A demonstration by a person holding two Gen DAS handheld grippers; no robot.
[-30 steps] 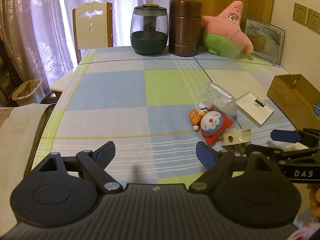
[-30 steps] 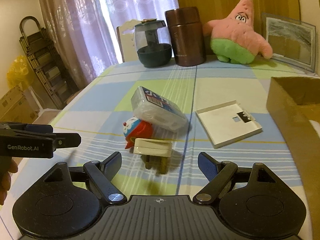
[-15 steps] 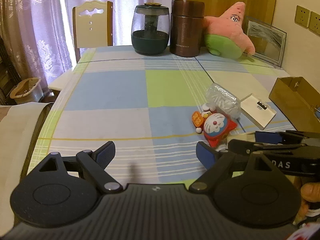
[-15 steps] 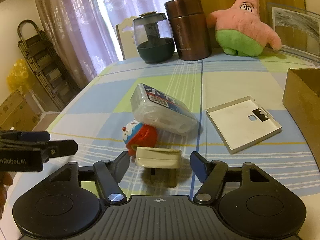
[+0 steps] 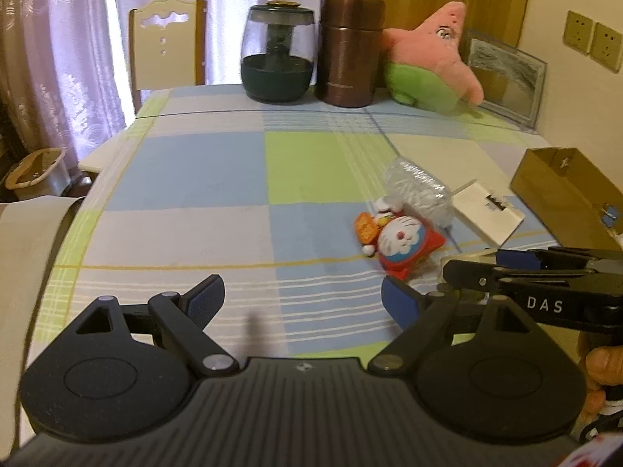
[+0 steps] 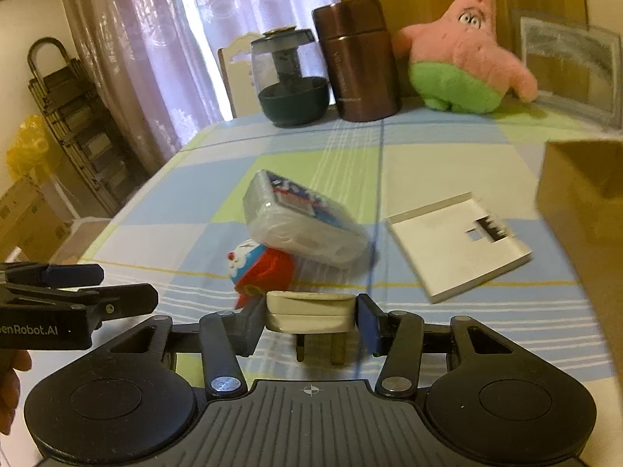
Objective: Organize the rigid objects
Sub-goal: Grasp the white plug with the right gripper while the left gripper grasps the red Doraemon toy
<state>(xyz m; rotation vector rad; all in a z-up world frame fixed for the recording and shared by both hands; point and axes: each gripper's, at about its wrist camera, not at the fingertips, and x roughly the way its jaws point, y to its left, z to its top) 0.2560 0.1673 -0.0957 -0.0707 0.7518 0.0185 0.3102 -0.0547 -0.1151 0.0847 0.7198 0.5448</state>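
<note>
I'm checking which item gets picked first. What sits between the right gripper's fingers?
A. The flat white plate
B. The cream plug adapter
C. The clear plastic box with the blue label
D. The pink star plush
B: in the right wrist view the right gripper has its closing jaws on either side of the cream plug adapter, both pads against its sides; the clear plastic box lies further off on the tablecloth.

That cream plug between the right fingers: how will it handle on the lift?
The cream plug looks like hard moulded plastic, so probably stiff and light. Its smooth, rounded faces may slip as the right gripper is closing on its two ends. It stands on its prongs, so an off-centre squeeze could tip it toward the Doraemon toy.
</note>
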